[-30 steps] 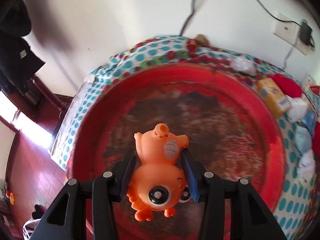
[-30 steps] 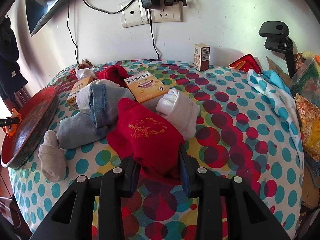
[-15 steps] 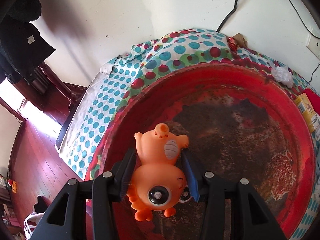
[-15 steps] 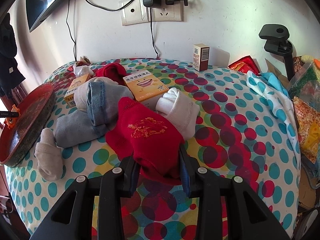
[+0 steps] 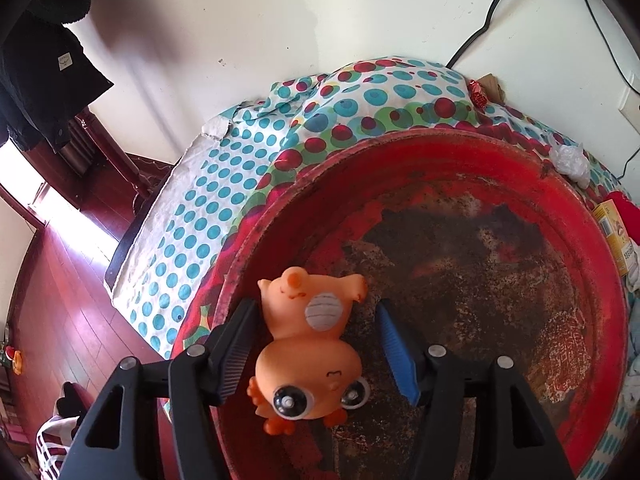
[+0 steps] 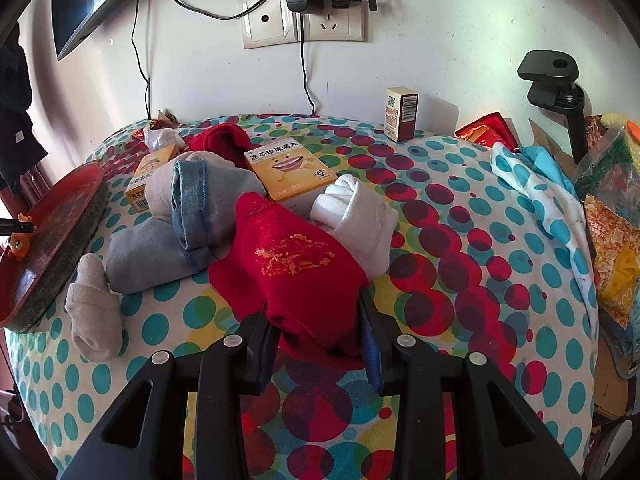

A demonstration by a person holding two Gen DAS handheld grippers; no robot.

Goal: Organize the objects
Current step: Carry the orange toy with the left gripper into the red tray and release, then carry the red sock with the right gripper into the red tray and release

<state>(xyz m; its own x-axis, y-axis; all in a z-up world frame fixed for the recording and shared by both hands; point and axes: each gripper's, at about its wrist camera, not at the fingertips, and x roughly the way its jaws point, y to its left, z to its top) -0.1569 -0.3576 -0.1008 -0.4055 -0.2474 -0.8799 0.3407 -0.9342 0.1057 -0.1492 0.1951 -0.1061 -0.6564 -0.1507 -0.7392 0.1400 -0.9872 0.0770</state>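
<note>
Your left claw [image 5: 314,344] now stands with its jaws spread apart over the red tray [image 5: 420,152]; a moment ago they pinched the orange toy [image 5: 308,344], and now a clear gap shows on the right side of it. The toy lies upside down between the fingers, over the near left part of the tray's worn, dark floor, its eyes toward the camera. Whether the left finger still touches it, you cannot tell from here. In your right view the same toy [image 6: 18,242] sits at the tray's [image 6: 52,240] far left edge.

Your right claw [image 6: 316,332] is clamped on the red sock [image 6: 296,264], which rests on the spotted worktop [image 6: 460,280]. Just beyond it lie a white sock [image 6: 356,220], a blue-grey sock roll [image 6: 192,204] and a yellow box [image 6: 288,168], touching one another in a heap
</note>
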